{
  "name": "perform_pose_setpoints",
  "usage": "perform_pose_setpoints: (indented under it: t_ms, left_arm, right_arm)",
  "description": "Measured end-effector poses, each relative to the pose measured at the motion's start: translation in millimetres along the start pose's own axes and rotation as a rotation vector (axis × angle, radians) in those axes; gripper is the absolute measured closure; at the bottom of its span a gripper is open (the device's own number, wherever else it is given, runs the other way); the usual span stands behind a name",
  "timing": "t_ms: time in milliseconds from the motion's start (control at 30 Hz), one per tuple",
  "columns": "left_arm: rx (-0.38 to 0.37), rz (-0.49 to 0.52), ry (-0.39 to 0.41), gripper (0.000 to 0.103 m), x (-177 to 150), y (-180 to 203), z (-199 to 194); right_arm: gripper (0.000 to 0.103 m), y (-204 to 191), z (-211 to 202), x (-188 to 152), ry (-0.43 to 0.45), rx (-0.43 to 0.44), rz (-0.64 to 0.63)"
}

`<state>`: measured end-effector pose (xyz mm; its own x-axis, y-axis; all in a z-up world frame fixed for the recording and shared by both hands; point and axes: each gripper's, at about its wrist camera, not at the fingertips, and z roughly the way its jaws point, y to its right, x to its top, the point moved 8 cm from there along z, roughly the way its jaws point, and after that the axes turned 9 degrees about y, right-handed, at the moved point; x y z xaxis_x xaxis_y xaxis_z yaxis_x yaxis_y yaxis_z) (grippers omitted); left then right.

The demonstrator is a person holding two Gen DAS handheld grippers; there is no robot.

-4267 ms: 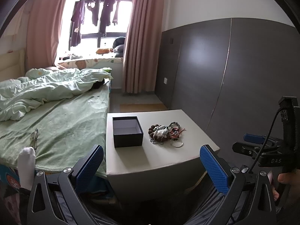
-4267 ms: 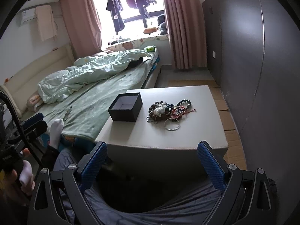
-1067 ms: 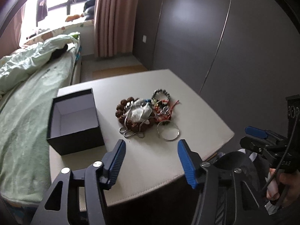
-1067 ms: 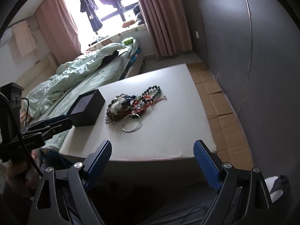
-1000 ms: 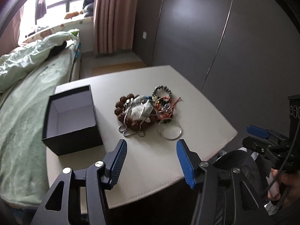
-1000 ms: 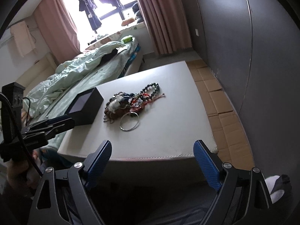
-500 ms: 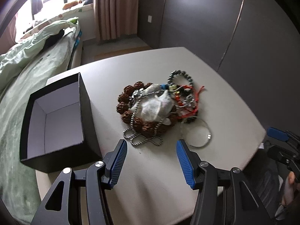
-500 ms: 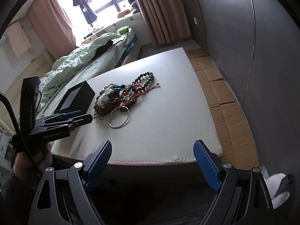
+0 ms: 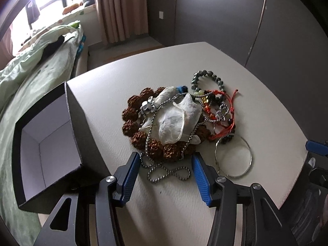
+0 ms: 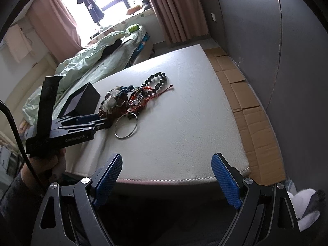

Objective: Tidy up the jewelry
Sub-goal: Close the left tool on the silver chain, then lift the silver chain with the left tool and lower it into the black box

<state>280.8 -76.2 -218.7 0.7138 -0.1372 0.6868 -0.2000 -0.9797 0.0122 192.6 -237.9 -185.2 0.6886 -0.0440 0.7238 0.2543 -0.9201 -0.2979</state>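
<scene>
A tangle of jewelry (image 9: 176,121) lies mid-table: a brown seed-bead bracelet (image 9: 131,127), a silver chain (image 9: 168,172), a pale pouch, a dark bead bracelet (image 9: 207,75), red cords (image 9: 227,106) and a silver bangle (image 9: 233,157). An open black box (image 9: 82,127) with a white inside stands left of it. My left gripper (image 9: 166,164) is open, low over the table, its blue fingers either side of the chain's near loops without pressing them. My right gripper (image 10: 166,170) is wide open and holds nothing, hovering off the table's front edge. From there I see the left gripper (image 10: 102,123) reaching the pile (image 10: 131,98).
The white padded table (image 10: 184,123) has bare room on its right half. A bed with a green duvet (image 9: 30,71) runs along the left. Dark wall panels (image 9: 225,10) stand behind and to the right, with cardboard sheets (image 10: 246,106) on the floor and a white-socked foot (image 10: 305,205) below.
My left gripper has come forward and down until its fingers flank the chain at the pile's near edge. The right gripper has dropped slightly toward the table's front edge, still wide open.
</scene>
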Motion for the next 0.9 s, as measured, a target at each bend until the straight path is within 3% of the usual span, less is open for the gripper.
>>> perform_pose_setpoints:
  t_ms: [100, 200, 333, 367, 600, 900]
  left_arm:
    - [0.004, 0.0, 0.002, 0.05, -0.5, 0.7, 0.4]
    - [0.008, 0.006, 0.007, 0.059, -4.1, 1.6, -3.4]
    - [-0.001, 0.001, 0.001, 0.094, -8.6, 1.3, -9.8]
    - [-0.016, -0.011, -0.002, 0.096, -10.0, 0.6, -11.2]
    - [-0.06, -0.059, 0.024, 0.101, -10.5, -4.1, -28.5]
    - [-0.07, -0.065, 0.15, 0.101, 32.7, -13.3, -79.8]
  right_arm:
    - [0.014, 2.0, 1.9, -2.2, -0.008, 0.001, 0.01]
    - [0.014, 1.8, 4.1, -3.0, -0.014, 0.004, 0.014]
    - [0.014, -3.0, 6.1, -3.8, -0.022, 0.013, 0.003]
    - [0.014, -4.5, 7.2, -3.6, -0.024, 0.016, -0.003]
    - [0.014, -20.0, 16.1, 1.8, -0.039, 0.034, -0.049]
    - [0.014, -38.4, 34.7, 14.8, -0.067, 0.054, -0.119]
